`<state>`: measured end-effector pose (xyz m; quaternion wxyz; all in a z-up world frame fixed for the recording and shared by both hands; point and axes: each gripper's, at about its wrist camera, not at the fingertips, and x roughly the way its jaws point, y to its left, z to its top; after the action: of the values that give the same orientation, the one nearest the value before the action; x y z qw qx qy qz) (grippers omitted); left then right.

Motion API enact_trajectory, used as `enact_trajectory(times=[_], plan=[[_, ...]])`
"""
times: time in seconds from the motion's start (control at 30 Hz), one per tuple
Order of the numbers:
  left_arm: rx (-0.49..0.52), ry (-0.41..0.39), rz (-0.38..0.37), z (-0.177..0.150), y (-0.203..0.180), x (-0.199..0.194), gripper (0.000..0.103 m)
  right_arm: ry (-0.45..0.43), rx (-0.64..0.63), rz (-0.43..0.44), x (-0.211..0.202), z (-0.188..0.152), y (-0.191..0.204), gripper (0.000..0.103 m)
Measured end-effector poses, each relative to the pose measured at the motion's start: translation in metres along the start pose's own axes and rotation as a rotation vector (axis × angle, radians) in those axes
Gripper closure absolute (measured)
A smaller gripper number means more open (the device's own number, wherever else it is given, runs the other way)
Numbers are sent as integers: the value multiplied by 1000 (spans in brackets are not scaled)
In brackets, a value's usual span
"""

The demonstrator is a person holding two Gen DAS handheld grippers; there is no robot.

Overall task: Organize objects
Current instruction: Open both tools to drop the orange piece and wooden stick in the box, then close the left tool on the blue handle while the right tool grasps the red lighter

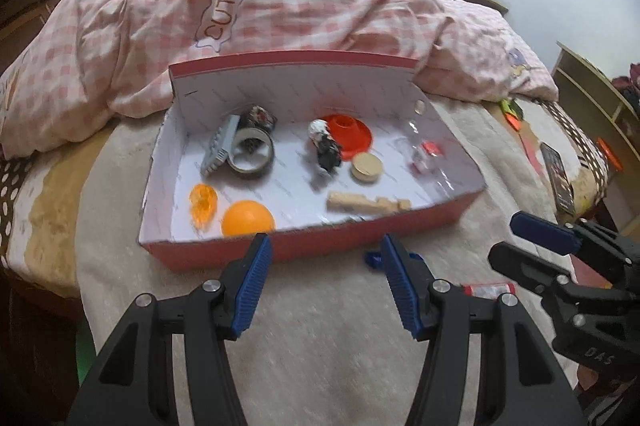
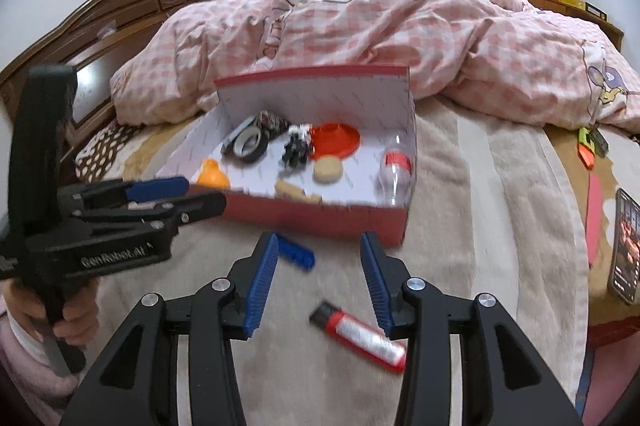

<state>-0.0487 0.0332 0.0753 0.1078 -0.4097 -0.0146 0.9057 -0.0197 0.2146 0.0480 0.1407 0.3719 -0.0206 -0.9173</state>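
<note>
Blue ribbed pads line the right gripper [image 2: 318, 280], whose jaws stand wide apart with nothing between them. At about five o'clock from its tips, close by on the cream blanket [image 2: 500, 209], lies a red tube [image 2: 360, 336]; at eleven o'clock lies a small blue piece [image 2: 296, 253], just in front of the red box [image 2: 320, 218]. The left gripper [image 1: 324, 280] is likewise spread wide and empty, aimed at the box wall.

I judge the box mostly filled, with these two strays left to gather. The next move calls for lowering over the tube and closing across its width.

The right view shows the tube whole; the left shows only its end, but reveals the orange ball [image 1: 248, 218] entirely.
</note>
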Motion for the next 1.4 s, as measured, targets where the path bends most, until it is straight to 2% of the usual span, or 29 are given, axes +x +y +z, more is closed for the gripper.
enact_trajectory(times=[0.2, 0.5, 0.67, 0.87, 0.97, 1.1, 1.27, 1.4], plan=[[28, 14, -12, -12, -14, -5, 46, 53, -59, 1, -7, -21, -4, 59], [58, 99, -41, -29, -34, 17, 46, 182, -190, -16, 8, -52, -2, 59], [90, 128, -43, -33, -44, 29, 46, 192, -228, -33, 16, -56, -1, 59], [79, 142, -36, -33, -43, 37, 46, 175, -277, -75, 26, -52, 1, 59], [70, 139, -34, -31, -42, 39, 46, 182, -255, -110, 31, -50, -4, 73], [69, 138, -29, -27, -48, 46, 46, 171, -164, -140, 30, -44, -17, 83], [81, 146, -19, -22, -57, 56, 46, 154, -46, -108, 32, -37, -33, 86], [109, 144, 17, -19, -64, 63, 46, 141, -35, -98, 32, -38, -34, 86]])
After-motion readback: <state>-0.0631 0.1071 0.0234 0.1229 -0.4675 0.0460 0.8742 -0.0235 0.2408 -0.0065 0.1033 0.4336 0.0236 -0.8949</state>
